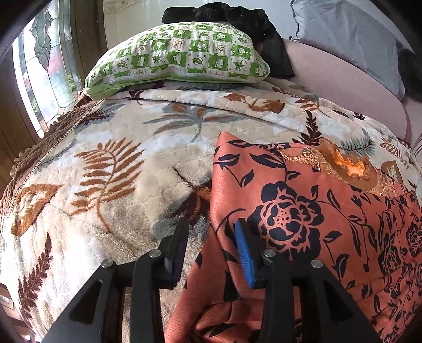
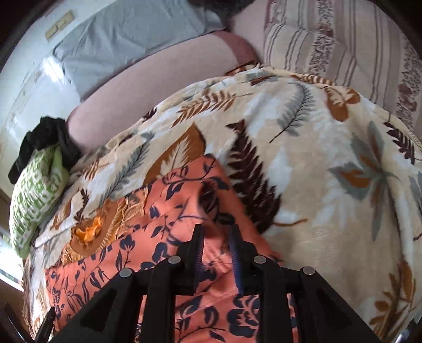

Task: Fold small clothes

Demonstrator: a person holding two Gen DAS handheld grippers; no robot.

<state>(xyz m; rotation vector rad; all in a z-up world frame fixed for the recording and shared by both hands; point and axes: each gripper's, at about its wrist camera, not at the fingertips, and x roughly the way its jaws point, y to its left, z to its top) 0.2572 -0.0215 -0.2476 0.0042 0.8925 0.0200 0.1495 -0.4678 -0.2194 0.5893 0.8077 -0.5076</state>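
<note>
- The left wrist view alone shows a leaded, patterned-glass window [image 1: 44, 66] at far left and the brown ruffled edge [image 1: 52, 137] of the bedding; the right wrist view alone shows a striped, cream-and-mauve pillow [image 2: 343, 42] at upper right.
- Both views show the salmon-orange garment with a dark navy flower-and-vine print [image 1: 303, 211], lying on the plush cream blanket with brown and grey fern leaves [image 1: 118, 163] that covers the bed. The garment is smooth and thin and lies in soft folds; the blanket is thick and fleecy.
- A tan embroidered patch with a frilled orange centre [image 1: 350, 166] lies at the garment's far edge; what it belongs to is hard to say.
- A puffy green-and-white checked quilted pillow [image 1: 179, 55] lies at the head of the blanket, with a crumpled black cloth [image 1: 237, 18] behind it, beside a pale grey pillow [image 1: 350, 34] on a pink sheet [image 1: 343, 89].
- The left gripper [image 1: 211, 232] stands partly open over the garment's left edge, its blue ribbed pad [image 1: 244, 253] just beside a raised fold; the pads do not press on the cloth.
- The right gripper [image 2: 216, 240] has its jaws only narrowly apart over the garment's upper right corner. That view is blurred, and whether cloth is pinched cannot be told.
- The garment's near end is cut off by the gripper frames in both views.
</note>
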